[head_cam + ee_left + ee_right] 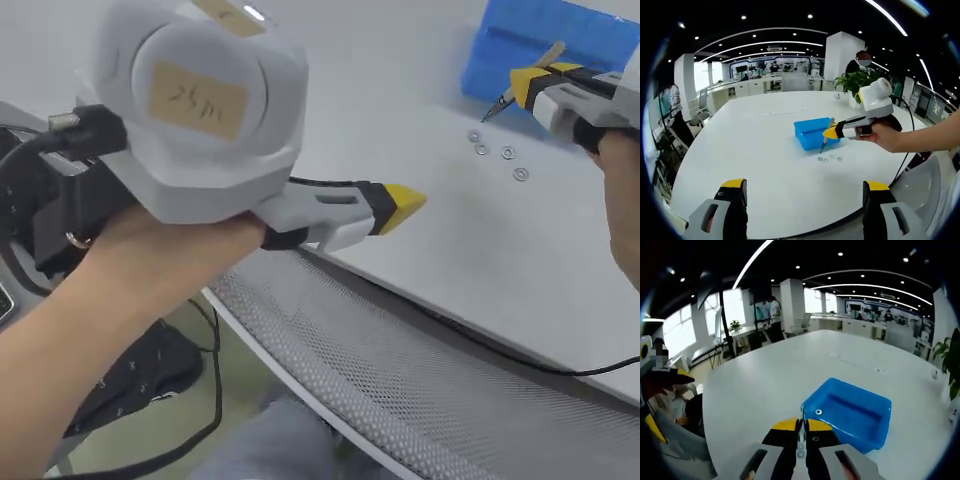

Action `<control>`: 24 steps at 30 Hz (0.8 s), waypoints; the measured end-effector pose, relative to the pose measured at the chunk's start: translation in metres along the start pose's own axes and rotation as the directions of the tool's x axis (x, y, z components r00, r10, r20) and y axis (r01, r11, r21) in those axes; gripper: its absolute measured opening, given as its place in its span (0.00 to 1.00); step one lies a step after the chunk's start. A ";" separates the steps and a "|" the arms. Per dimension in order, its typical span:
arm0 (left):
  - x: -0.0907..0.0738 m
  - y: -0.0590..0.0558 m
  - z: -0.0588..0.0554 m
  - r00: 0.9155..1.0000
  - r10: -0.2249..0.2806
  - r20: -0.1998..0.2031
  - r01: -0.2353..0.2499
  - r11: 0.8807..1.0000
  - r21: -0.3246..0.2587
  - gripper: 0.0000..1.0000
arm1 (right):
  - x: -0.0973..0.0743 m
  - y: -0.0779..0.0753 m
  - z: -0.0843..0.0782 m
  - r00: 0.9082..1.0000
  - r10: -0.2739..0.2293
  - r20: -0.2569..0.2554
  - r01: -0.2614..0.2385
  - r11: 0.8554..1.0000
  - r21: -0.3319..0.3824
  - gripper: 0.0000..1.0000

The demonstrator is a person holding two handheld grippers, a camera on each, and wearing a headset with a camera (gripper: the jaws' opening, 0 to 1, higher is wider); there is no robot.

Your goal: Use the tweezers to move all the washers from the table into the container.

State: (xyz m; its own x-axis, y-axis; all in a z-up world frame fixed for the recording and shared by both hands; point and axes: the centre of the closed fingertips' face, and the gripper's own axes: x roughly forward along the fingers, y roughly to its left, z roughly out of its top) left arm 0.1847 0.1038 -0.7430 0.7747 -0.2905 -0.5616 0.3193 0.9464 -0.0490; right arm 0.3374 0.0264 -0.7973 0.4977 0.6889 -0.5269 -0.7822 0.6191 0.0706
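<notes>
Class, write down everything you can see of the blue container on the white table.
The blue container is a shallow rectangular tray, open on top, plastic by its look, with low walls and rounded corners. It sits flat on the white table. The right gripper, shut on the tweezers, hovers by its near edge. Four washers lie on the table close by, not touching it. A small ring shows at its near corner; whether it lies inside is unclear.

Two grippers, held well apart.
The left gripper (804,186) has its jaws spread wide (the left hand (170,250) cups it from below). The right gripper (522,88), jaws pinched on tweezers (499,105), angles downward, with the right hand (618,160) behind it.
</notes>
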 end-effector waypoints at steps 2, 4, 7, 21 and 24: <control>-0.001 -0.001 -0.004 1.000 0.001 -0.005 -0.001 1.000 0.001 0.99 | 0.004 0.000 -0.005 1.000 0.001 -0.013 -0.001 1.000 0.003 0.01; -0.001 -0.002 -0.007 1.000 0.001 -0.016 -0.001 1.000 0.002 0.99 | 0.007 -0.001 -0.009 1.000 0.001 -0.022 -0.001 1.000 0.002 0.01; -0.003 -0.002 -0.012 1.000 0.003 -0.026 -0.003 1.000 -0.003 0.99 | 0.008 -0.001 -0.013 0.999 -0.003 -0.033 0.003 1.000 -0.007 0.01; -0.001 0.000 -0.015 1.000 0.000 -0.024 -0.001 1.000 -0.008 0.99 | 0.006 0.000 -0.016 0.999 -0.012 -0.044 0.007 0.996 -0.093 0.01; -0.002 0.000 -0.016 1.000 0.000 -0.028 0.000 1.000 -0.005 0.97 | 0.006 0.002 -0.016 0.999 -0.013 -0.049 0.007 0.992 -0.124 0.01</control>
State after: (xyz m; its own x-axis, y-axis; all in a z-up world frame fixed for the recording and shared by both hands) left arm 0.1741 0.1072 -0.7551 0.7592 -0.2862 -0.5845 0.3162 0.9472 -0.0530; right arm 0.3330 0.0256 -0.8139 0.4894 0.6613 -0.5685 -0.8190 0.5725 -0.0390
